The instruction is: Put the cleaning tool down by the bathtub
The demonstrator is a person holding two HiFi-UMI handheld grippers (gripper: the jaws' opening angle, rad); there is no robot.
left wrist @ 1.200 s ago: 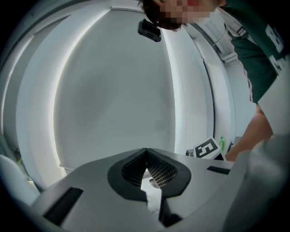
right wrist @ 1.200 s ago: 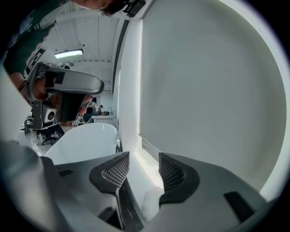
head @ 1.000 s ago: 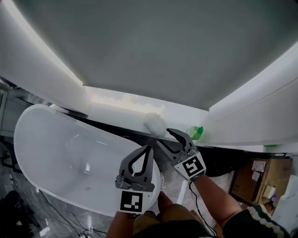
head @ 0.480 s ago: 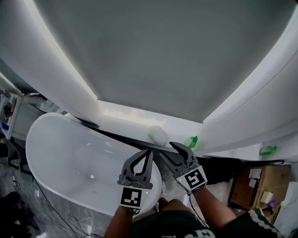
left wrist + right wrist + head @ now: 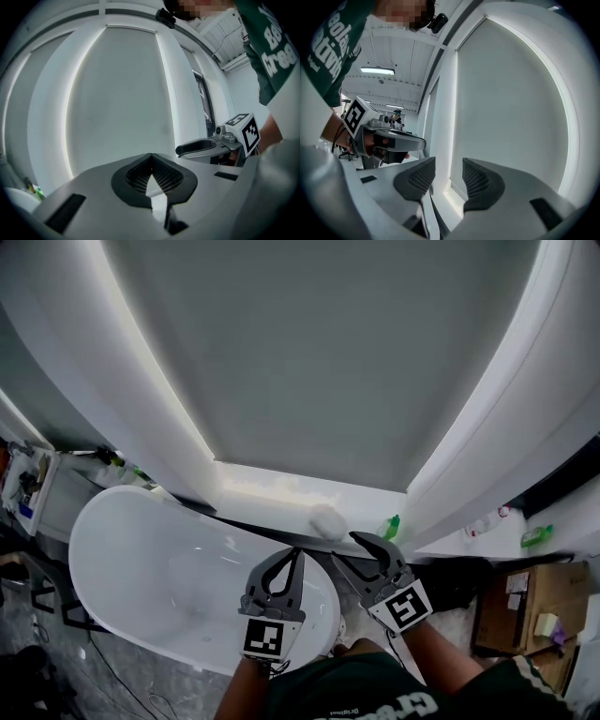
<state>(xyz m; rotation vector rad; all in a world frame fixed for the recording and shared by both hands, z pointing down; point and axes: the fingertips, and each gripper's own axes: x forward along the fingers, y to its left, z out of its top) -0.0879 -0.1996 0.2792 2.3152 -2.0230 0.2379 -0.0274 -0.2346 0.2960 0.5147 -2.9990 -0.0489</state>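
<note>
The tool [image 5: 326,518], a white fluffy puff, lies on the white ledge [image 5: 272,498] behind the tub [image 5: 141,563], just past the tub's far rim at its right end. No claw touches it. It sits at about 11 o'clock from the right claw [image 5: 345,547] and about 1 o'clock from the left claw [image 5: 298,552], near both but apart from them.

The left claw is closed tip to tip. Its own view shows the ribbed pads meeting at the front with nothing between them, and only the pale grey wall [image 5: 319,362] beyond. In the head view it shows over the tub's right end.

The right claw stands part open. Its jaws have just been closing, but a clear gap remains between the pads and nothing is in it. Only the wall and a lit white strip at its foot show through. The two claws are side by side, the left at 9 o'clock of the right, and each shows at the edge of the other's view.

A small green bottle [image 5: 391,526] stands on the ledge at 3 o'clock from the tool, near it. A cardboard box [image 5: 511,601] sits well apart at 3 o'clock from the right claw. A cluttered shelf [image 5: 23,479] is at 10 o'clock from the tub.
</note>
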